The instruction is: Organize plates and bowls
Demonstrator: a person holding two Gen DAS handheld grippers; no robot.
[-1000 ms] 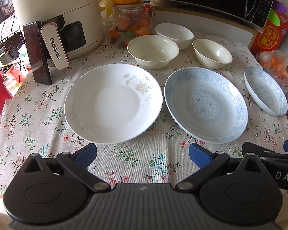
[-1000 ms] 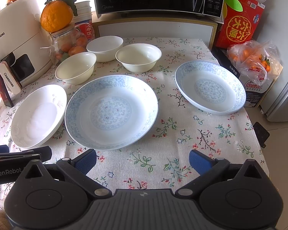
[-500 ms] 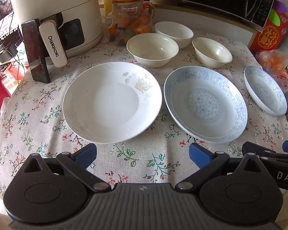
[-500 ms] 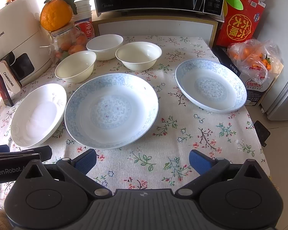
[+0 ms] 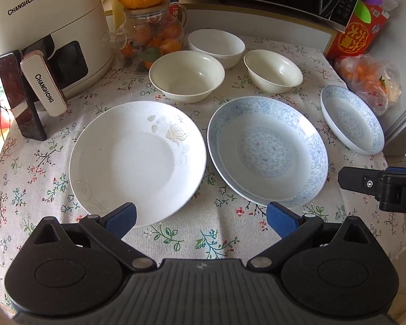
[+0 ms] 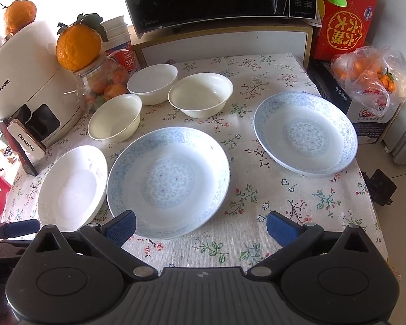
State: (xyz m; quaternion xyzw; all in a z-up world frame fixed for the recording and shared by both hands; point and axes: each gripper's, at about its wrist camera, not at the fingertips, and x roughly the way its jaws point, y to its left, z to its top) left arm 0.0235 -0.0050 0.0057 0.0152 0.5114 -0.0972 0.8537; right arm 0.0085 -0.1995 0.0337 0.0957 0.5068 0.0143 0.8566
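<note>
I hold both grippers, left gripper [image 5: 200, 218] and right gripper [image 6: 200, 223], spread and empty at the table's near edge; 3 plates [image 5: 268, 150] and 3 bowls [image 5: 186, 77] lie unstacked ahead.

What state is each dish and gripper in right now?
White plate: empty, flat on cloth.
Centre blue plate: empty, flat.
Right blue plate: empty, apart.
Three bowls: upright, empty, unstacked.
Left gripper: open, holding nothing.
Right gripper: open, holding nothing.
</note>
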